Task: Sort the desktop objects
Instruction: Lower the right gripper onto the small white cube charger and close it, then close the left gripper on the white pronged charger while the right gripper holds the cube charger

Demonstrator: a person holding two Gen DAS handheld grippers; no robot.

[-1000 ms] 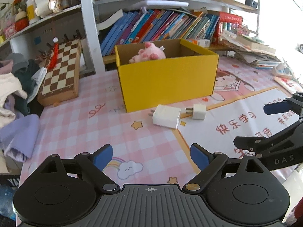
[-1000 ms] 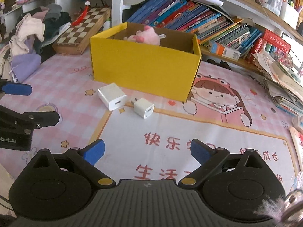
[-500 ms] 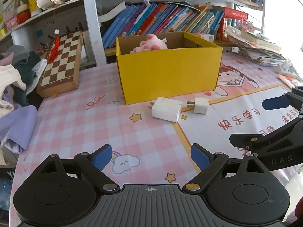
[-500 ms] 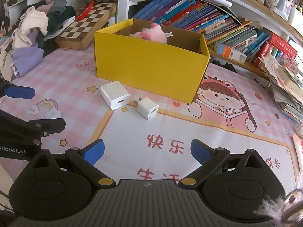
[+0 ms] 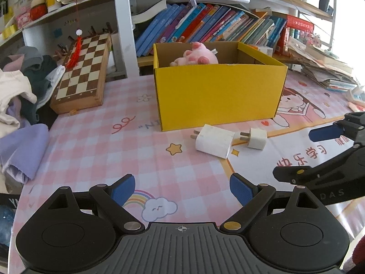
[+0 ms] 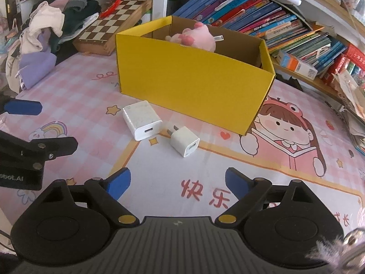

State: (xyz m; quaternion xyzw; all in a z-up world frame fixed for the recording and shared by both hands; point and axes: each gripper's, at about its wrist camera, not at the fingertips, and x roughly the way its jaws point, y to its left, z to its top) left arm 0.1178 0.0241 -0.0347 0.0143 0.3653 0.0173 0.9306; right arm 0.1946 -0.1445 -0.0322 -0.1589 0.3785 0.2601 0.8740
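A large white charger [image 5: 214, 140] [image 6: 142, 119] and a small white charger [image 5: 257, 138] [image 6: 184, 144] lie side by side on the pink mat, just in front of a yellow cardboard box [image 5: 219, 96] [image 6: 189, 84]. A pink plush toy [image 5: 196, 56] [image 6: 196, 37] sits inside the box. My left gripper [image 5: 182, 188] is open and empty, short of the chargers. My right gripper [image 6: 177, 183] is open and empty, close to the small charger. Each gripper shows at the edge of the other's view.
A wooden chessboard [image 5: 84, 73] leans at the back left beside a pile of clothes [image 5: 20, 86]. Books [image 5: 205, 25] fill the shelf behind the box. Stacked papers [image 5: 319, 68] lie at the back right.
Both grippers have moved forward toward the chargers and the box, which now look larger. Both stay open.
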